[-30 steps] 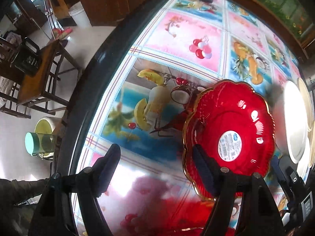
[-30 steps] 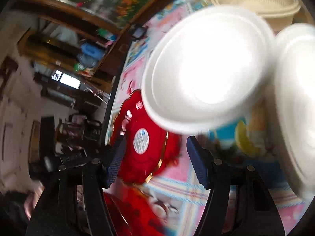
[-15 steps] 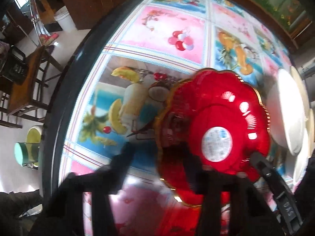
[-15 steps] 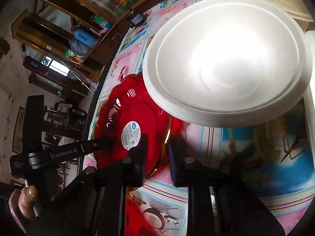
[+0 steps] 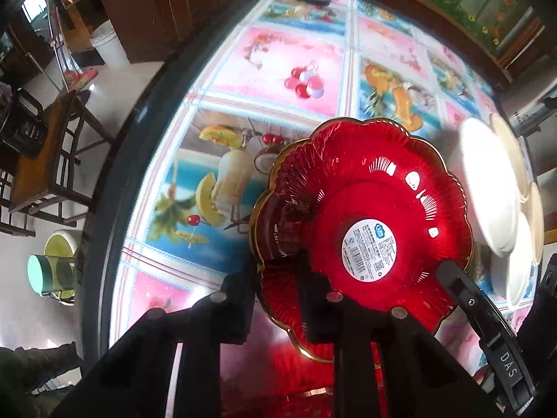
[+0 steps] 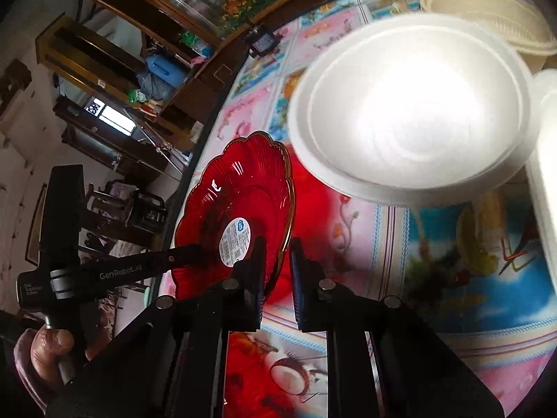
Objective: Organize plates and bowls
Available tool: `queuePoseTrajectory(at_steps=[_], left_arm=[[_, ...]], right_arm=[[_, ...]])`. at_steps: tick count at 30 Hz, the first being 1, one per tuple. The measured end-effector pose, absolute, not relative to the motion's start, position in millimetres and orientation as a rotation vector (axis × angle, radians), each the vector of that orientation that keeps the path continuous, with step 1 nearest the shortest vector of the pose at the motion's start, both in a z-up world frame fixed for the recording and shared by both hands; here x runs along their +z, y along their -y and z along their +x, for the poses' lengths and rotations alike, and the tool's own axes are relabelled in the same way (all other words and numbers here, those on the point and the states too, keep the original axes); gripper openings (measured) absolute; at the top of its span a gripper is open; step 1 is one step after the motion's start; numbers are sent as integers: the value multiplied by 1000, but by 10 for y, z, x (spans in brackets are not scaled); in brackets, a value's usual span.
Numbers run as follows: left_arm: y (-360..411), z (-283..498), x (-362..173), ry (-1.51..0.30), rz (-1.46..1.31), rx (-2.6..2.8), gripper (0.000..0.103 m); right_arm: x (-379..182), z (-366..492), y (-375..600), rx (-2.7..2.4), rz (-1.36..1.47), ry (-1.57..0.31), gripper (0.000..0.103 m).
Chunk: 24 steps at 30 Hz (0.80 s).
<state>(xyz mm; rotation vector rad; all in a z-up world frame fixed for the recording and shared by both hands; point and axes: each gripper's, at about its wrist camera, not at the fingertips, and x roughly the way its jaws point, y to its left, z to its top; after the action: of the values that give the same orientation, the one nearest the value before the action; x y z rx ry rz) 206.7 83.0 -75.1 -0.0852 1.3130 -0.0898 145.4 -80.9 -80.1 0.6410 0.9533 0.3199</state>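
A glossy red plate (image 5: 365,209), translucent with a scalloped, gold-edged rim and ribbed walls, sits tilted above the counter (image 5: 278,55), which wears a shiny cloth of fruit pictures. The left hand-held gripper (image 5: 278,278) is closing its narrow jaws on the plate's near rim, one finger on each side. The right hand-held gripper (image 6: 276,271) is nearly closed, pinching the plate's opposite edge. A round white barcode sticker (image 5: 369,250) marks the plate's centre; its print is unreadable. Beside the red plate lies a matte white foam plate (image 6: 410,111). The left hand-held gripper reads "GenRobot.AI"; the right reads "DAS".
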Motion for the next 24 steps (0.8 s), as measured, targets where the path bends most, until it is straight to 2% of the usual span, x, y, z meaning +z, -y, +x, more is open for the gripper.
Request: queuePoseTrajectory(at_steps=[11, 24], left_arm=[[-868, 1507, -226, -1196, -58, -107, 20], [-970, 458, 121, -1026, -30, -103, 20]], right_arm=[[-291, 985, 727, 354, 618, -872, 13], [107, -64, 559, 408, 537, -785, 13]])
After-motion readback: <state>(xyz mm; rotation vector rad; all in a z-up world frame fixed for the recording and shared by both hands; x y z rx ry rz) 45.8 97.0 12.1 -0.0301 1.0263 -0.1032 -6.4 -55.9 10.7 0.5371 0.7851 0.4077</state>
